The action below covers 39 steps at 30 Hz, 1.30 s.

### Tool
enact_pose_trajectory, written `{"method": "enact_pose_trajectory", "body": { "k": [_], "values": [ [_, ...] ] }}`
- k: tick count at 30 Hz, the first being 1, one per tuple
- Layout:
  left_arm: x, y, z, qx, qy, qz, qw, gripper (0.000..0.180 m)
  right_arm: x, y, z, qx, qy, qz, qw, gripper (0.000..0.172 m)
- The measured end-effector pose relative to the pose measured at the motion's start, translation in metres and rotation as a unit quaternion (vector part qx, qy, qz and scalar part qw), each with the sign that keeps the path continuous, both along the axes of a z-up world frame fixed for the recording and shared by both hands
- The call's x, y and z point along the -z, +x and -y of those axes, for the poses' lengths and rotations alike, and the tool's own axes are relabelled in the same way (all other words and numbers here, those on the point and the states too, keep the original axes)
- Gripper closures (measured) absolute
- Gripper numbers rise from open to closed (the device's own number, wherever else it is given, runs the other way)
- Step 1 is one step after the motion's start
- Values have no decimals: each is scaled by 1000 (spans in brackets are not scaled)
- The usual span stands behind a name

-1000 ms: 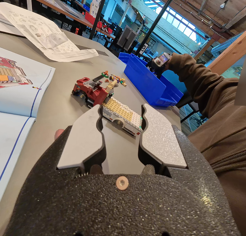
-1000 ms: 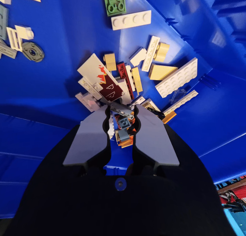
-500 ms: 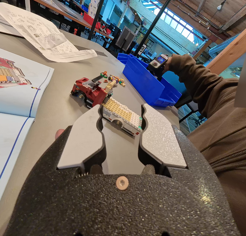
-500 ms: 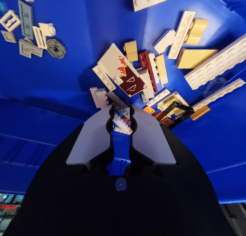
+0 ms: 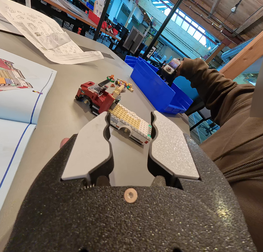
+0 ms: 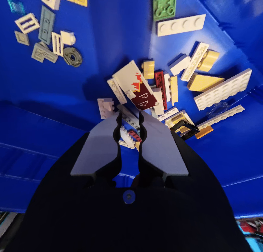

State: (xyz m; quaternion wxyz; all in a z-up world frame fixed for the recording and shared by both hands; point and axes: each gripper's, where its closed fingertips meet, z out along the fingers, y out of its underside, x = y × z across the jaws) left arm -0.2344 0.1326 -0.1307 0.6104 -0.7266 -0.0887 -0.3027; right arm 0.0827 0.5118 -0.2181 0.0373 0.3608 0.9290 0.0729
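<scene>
My left gripper [image 5: 129,114] is open and empty, low over the grey table [image 5: 68,125], just short of the tan and white rear bed of a brick truck model [image 5: 99,97] with a dark red cab. My right gripper [image 6: 129,114] reaches into the blue bin [image 6: 99,38] and is shut on a long grey plate [image 6: 130,119] that lies slantwise between its fingertips. A white panel with a flame and dark red print [image 6: 136,88] lies just beyond the tips. A white plate [image 6: 126,138] lies on the bin floor under the fingers. In the left wrist view the bin [image 5: 153,88] hides the right gripper's fingers.
An open instruction booklet [image 5: 17,102] and a printed paper sheet [image 5: 42,35] lie at the left of the table. Small figures and bits [image 5: 122,83] lie behind the truck. A brown sleeve [image 5: 227,102] crosses the right. Several loose bricks fill the bin, among them a green plate [image 6: 164,4]. My right fingertips sit around 50 centimetres from my left ones.
My right gripper closed on the grey plate, then drew back a little from the pile with the plate still between its tips. My left gripper has barely moved.
</scene>
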Motion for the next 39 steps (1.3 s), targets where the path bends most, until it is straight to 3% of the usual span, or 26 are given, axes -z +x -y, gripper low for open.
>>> {"method": "enact_pose_trajectory", "body": {
  "k": [11, 23, 28, 39],
  "values": [
    [0, 0, 0, 3, -1, 2, 1000, 125, -7, -15, -23, 58, 25, -67, 996, 147],
    [1, 1, -1, 7, -5, 4, 1000, 126, 1, -2, -24, 39, 28, -37, 998, 145],
    [0, 0, 0, 4, -1, 3, 1000, 126, 0, 7, -22, 59, 27, 5, 998, 153],
    [1, 2, 0, 8, -4, 2, 1000, 126, 2, 0, -18, 26, 42, -13, 999, 151]
  ]
}}
